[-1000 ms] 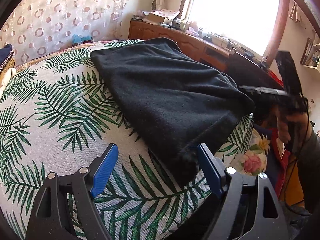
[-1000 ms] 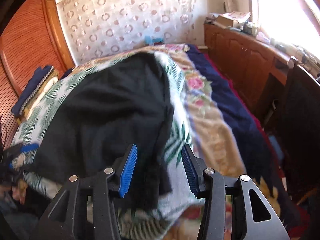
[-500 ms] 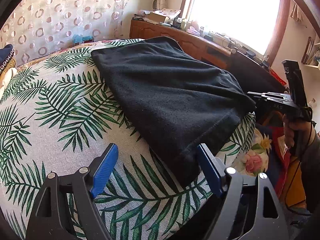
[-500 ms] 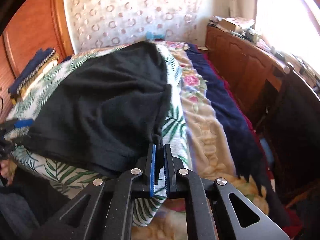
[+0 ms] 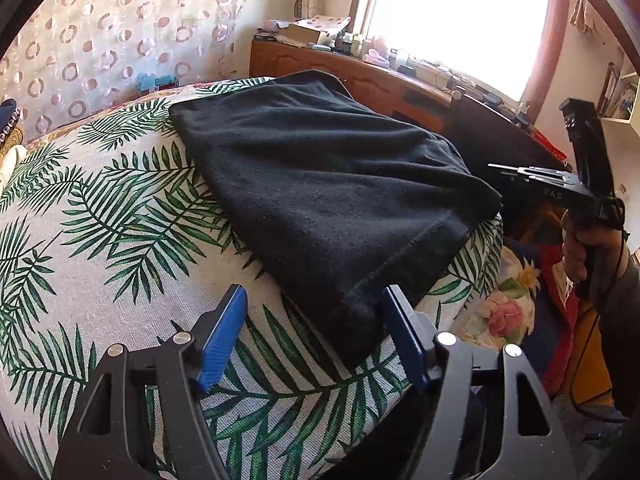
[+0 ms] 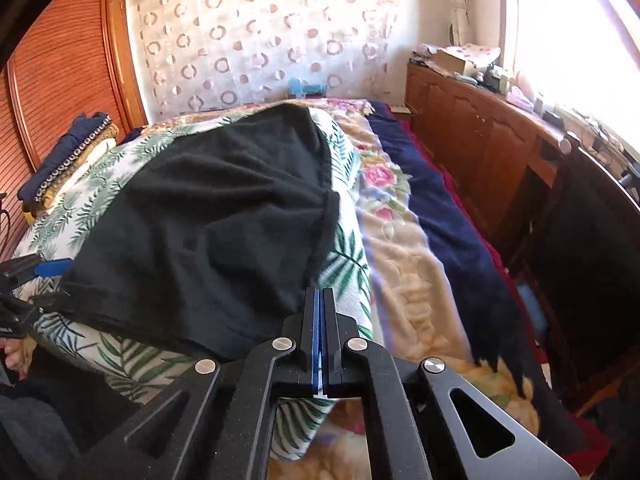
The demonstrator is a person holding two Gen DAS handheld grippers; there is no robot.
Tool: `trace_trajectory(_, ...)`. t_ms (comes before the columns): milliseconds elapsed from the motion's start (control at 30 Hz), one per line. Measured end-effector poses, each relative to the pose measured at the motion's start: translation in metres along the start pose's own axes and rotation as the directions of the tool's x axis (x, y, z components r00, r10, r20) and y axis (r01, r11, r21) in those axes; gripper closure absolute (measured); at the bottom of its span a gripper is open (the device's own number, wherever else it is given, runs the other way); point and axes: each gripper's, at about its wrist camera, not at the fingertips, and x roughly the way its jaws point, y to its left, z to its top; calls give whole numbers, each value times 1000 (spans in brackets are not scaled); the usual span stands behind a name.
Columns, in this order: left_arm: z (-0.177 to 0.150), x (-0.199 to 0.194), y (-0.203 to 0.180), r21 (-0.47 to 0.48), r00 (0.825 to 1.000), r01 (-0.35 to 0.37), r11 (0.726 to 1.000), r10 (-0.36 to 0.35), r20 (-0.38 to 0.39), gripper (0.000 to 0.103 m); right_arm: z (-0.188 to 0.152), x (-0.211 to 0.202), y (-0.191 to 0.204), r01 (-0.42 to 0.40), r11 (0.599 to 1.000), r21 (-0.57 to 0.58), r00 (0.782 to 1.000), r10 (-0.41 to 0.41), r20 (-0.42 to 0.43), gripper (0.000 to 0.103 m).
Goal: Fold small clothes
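Note:
A black fleece garment [image 5: 320,184] lies spread on a palm-leaf cloth [image 5: 100,220] on the bed; it also shows in the right wrist view [image 6: 208,224]. My left gripper [image 5: 312,332] is open, its blue pads either side of the garment's near corner, not closed on it. My right gripper [image 6: 319,308] is shut, fingers pressed together at the garment's near right corner; whether cloth is pinched between them I cannot tell. In the left wrist view the right gripper [image 5: 500,172] sits at the garment's far right corner.
A floral blanket [image 6: 400,264] and dark blue cover [image 6: 448,216] lie right of the cloth. A wooden sideboard [image 6: 480,132] runs under the window. Folded clothes [image 6: 68,160] are stacked by the wooden headboard. A dark chair [image 6: 592,240] stands at the right.
My right gripper has closed from open to shut at the garment's corner and moved slightly back. The left gripper has stayed open in place at the near corner.

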Motion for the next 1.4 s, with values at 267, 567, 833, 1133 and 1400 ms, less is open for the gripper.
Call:
trace_trajectory(267, -1, 1, -4, 20, 1000, 13, 1000, -13, 2, 56, 1, -4, 16, -31, 999, -20, 999, 32, 31, 101)
trace_trajectory(567, 9, -10, -15, 69, 999, 27, 997, -29, 40, 92, -2, -4, 41, -102, 991, -89, 994, 106, 32, 46)
trace_trajectory(833, 68, -40, -16, 81, 986, 36, 996, -49, 158, 94, -7, -14, 58, -193, 964, -182, 979, 202, 33, 26)
trace_trajectory(1133, 103, -42, -4, 41, 975, 30, 999, -38, 220, 95, -17, 27, 43, -50, 944, -327, 999, 44, -28, 17)
trace_trajectory(1400, 112, -34, 15, -10, 973, 40, 999, -37, 229, 95, 3, 45, 9, -21, 950, -313, 999, 10, -38, 93)
